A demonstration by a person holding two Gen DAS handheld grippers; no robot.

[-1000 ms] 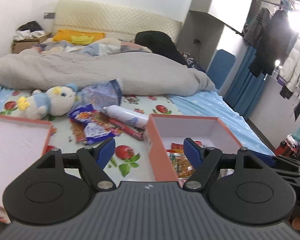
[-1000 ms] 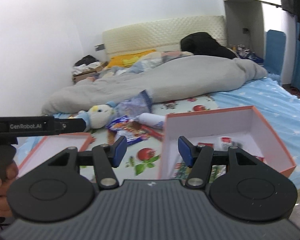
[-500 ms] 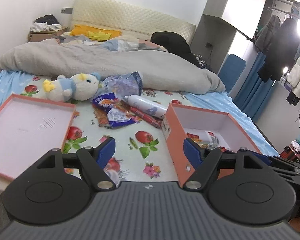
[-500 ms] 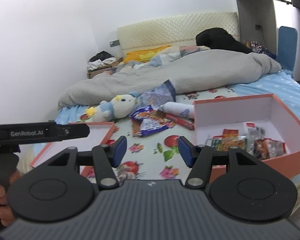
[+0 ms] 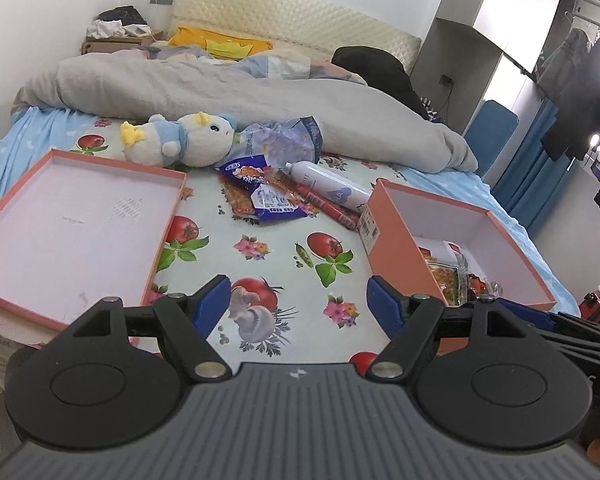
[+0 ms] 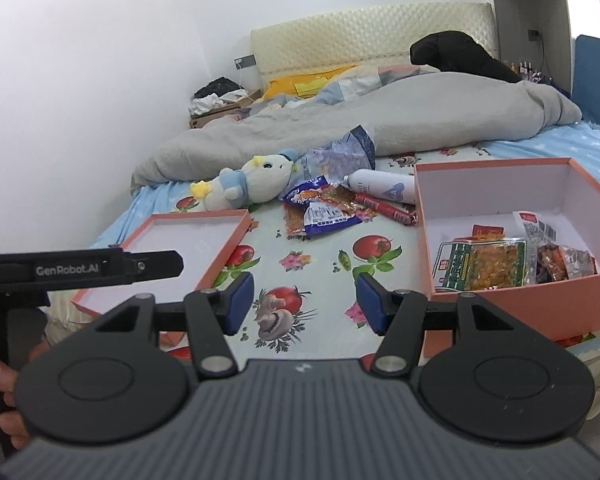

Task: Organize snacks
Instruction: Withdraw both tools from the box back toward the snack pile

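You are at the approach step: both tools hang above the near edge of the bed (image 5: 296,248), and neither has a snack in hand.

Tool state. The left gripper (image 5: 298,306) stands wide, with nothing but the printed sheet between its pads. The right gripper (image 6: 305,300) stands at a medium gap, also empty.

Where the snacks are. Loose snacks (image 5: 276,196) lie in a heap at mid-bed, between the lid (image 5: 80,224) on the left and the box (image 6: 496,308) on the right. The heap includes a blue packet (image 6: 326,216), red sticks (image 6: 388,210) and a larger pale bag (image 5: 278,140) against the plush toy (image 5: 184,142). A white bottle (image 5: 328,186) lies just beside the box's far left corner. The box holds several packets (image 6: 484,264) already, so the job looks partly done.

Next move, as a judgement:
1. Carry one tool forward over the sheet to the heap.
2. Pick the top packet, probably the blue one, since it lies over the others.
3. Set the pads across a thin edge of the wrapper, then close.
4. Lift clear of the box wall before crossing into the box.

Flat foil may slip; grip a crimped seam where you can.
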